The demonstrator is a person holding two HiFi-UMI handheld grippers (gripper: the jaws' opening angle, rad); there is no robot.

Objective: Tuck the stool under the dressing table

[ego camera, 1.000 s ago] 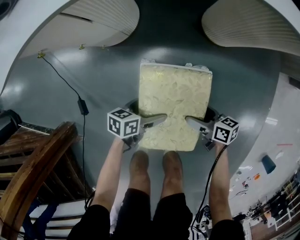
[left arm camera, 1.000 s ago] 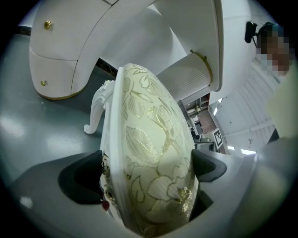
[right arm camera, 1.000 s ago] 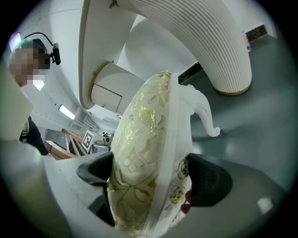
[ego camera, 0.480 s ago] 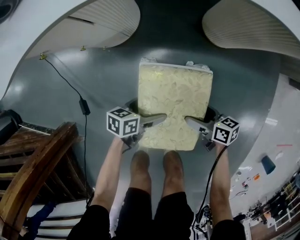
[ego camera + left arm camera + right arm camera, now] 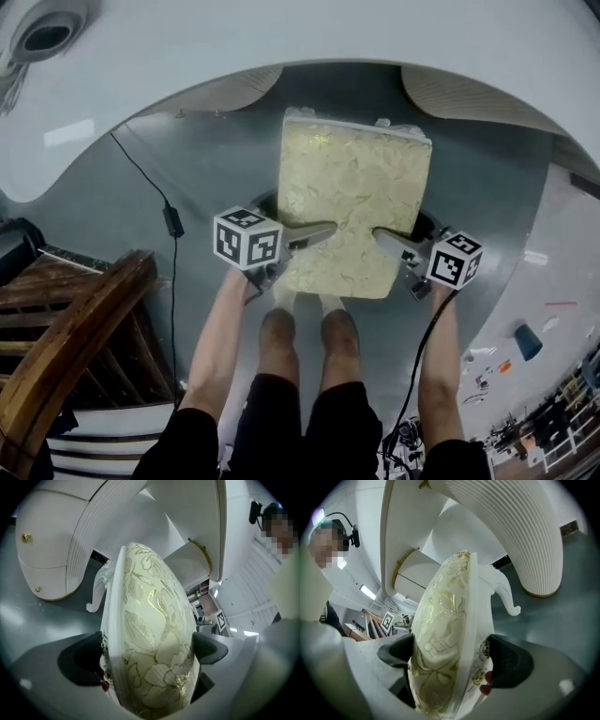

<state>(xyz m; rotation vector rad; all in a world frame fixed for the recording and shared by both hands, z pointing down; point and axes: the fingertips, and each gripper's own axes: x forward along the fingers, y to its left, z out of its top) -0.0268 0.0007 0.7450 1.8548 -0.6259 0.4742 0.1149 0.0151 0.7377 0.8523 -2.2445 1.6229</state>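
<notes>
**Claw state.** The left claw [image 5: 147, 657] is pinching the near left edge of the stool [image 5: 354, 216]. One jaw is pressing on the cushion top and the other on the underside of the white seat frame. The right claw [image 5: 454, 660] is clamping the near right edge in the same way. Neither claw is spread free.

**Location of the stool.** The stool is sitting directly ahead of the person's shoes [image 5: 279, 328]. Its far edge is lying close to the front edge of the dressing table [image 5: 281, 37], in line with the gap between the two ribbed pedestals [image 5: 234, 89]. No view is showing whether its feet are touching the floor.

**Handling, as judged.**
- The carved frame is probably behaving as stiff, and the stool as moderately heavy.
- The brocade cushion [image 5: 154, 620] is likely yielding under jaw pressure, and its woven face may be letting a jaw slip.
- The seat rim, with frame and padding taken together on both sides, is looking like the soundest hold, since it is keeping the load level.
- The curled legs [image 5: 506, 595] are looking slender and are best left ungripped.

**Surface and room.** The grey floor [image 5: 141, 187] is showing a smooth, glossy finish, so sliding should be meeting little resistance. A black cable [image 5: 172, 220] is trailing across it well to the left, and a wooden chair back [image 5: 75, 319] is standing further left. Clearance beside each pedestal is appearing modest.
</notes>
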